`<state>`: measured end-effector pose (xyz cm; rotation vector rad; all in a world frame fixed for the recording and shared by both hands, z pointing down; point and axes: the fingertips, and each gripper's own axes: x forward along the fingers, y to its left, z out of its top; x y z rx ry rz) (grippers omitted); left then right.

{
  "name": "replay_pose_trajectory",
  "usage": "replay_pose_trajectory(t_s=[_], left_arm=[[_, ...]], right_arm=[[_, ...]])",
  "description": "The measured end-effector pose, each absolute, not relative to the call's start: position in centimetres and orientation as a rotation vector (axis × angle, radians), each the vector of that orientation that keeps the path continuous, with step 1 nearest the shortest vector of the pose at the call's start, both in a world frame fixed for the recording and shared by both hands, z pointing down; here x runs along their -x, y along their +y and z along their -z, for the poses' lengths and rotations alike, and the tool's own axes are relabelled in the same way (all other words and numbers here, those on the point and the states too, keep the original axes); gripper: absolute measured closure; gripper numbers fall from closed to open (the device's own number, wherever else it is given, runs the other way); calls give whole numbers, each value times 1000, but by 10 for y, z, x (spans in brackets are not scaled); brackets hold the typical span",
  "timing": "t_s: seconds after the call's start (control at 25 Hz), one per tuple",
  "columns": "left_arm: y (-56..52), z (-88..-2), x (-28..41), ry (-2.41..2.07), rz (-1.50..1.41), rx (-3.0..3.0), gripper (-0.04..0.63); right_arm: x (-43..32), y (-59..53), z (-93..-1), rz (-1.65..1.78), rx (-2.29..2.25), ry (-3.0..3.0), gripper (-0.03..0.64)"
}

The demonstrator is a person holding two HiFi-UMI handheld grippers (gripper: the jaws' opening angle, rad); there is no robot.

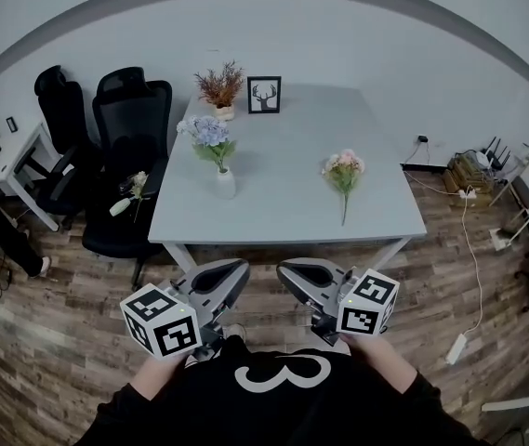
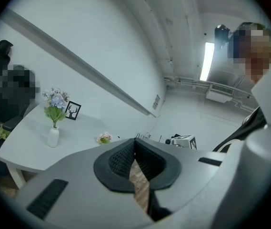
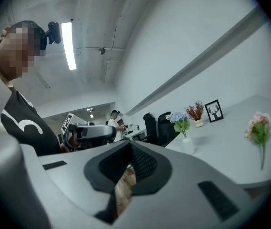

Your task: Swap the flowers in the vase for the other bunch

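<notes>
Standing just short of the table [image 1: 283,221], holding the left gripper [image 1: 239,269] and right gripper [image 1: 285,270] low in front of the belly. Both level, tips angled in toward each other and nearly meeting, marker cubes out by the hands. Both sets of tongs pressed together at the tips and pinching nothing, just wood floor [image 1: 69,342] showing through the slit behind the pads.

On the table:
- white vase [image 1: 225,184] upright near the left edge, blue flowers [image 1: 210,136] in it
- pink bunch [image 1: 343,173] lying flat toward the right side, well apart from the vase, stem pointing at the near edge
- deer picture [image 1: 264,94] at the far edge, right beside a pot of dried reddish stuff [image 1: 220,89]

Around it: two black chairs [image 1: 129,128] along the left side, with one more pale flower [image 1: 135,186] lying on the nearer seat. Plain white walls. Cables and a power strip [image 1: 456,347] on the floor off to the right.
</notes>
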<state>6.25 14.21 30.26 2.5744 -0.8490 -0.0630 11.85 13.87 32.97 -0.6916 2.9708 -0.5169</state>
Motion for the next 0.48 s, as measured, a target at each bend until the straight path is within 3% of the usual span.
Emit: replay_pose_trajectory(t_s=[0.48], left_arm=[[155, -309, -69, -854, 42, -2559, 584]], right_arm=[[-121, 150, -333, 527, 678, 2966, 610]])
